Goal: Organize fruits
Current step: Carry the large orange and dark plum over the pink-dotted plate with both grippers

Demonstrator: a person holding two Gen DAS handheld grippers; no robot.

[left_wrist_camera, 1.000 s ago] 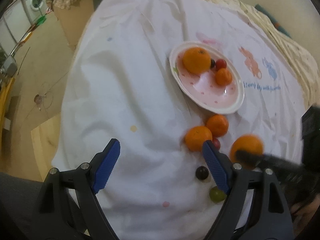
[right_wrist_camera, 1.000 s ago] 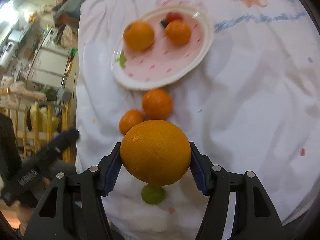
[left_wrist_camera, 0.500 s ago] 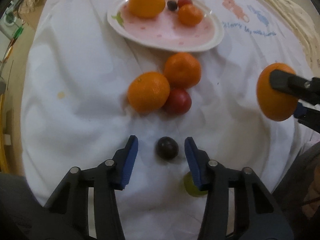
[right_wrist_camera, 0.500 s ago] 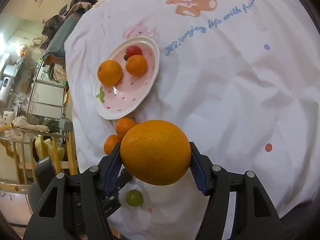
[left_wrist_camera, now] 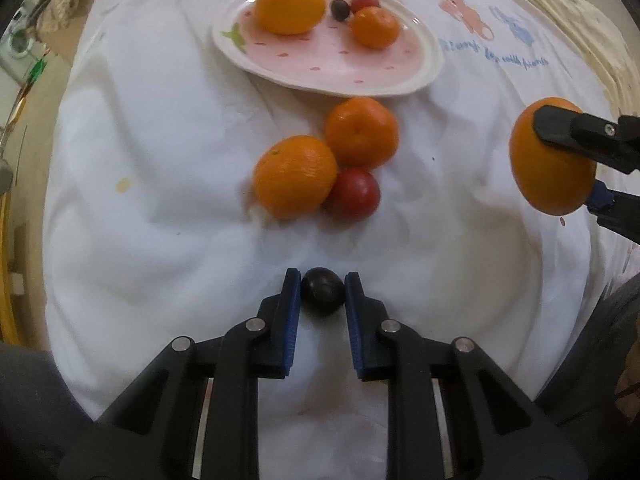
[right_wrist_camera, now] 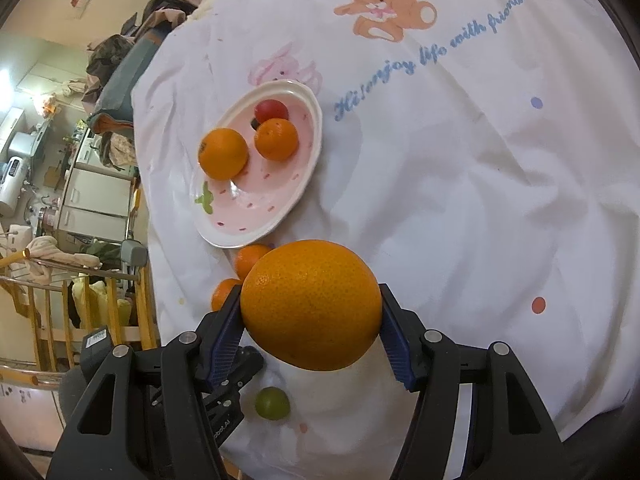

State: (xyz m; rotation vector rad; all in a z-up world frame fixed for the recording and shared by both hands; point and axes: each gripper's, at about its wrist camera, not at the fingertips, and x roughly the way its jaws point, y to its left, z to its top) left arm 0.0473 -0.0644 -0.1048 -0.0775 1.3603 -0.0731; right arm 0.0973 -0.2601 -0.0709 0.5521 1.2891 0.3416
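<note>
My left gripper (left_wrist_camera: 322,280) points down at the cloth, shut on a small dark grape (left_wrist_camera: 322,296) with both blue pads against its sides. Just beyond it lie two loose mandarins (left_wrist_camera: 295,176) (left_wrist_camera: 361,132) and a red tomato (left_wrist_camera: 354,196), all touching. The pink plate (left_wrist_camera: 332,56) farther back holds an orange (left_wrist_camera: 290,4), a small mandarin (left_wrist_camera: 375,27), a dark grape (left_wrist_camera: 340,9) and a tomato (left_wrist_camera: 364,0). My right gripper (right_wrist_camera: 310,292) is shut on a big orange (right_wrist_camera: 311,304), held in the air to the right of the loose fruit. A green grape (right_wrist_camera: 272,402) lies below it.
A white cloth with cartoon prints (right_wrist_camera: 384,12) covers the soft, wrinkled surface. It drops off at the left toward the floor (left_wrist_camera: 28,92). A wooden rail (right_wrist_camera: 48,320) and kitchen furniture (right_wrist_camera: 88,196) stand beyond that edge. Dark clothing (left_wrist_camera: 24,392) fills the near corners.
My left gripper came forward and down over the dark grape and shut on it. My right gripper carried the big orange to the right, away from the plate.
</note>
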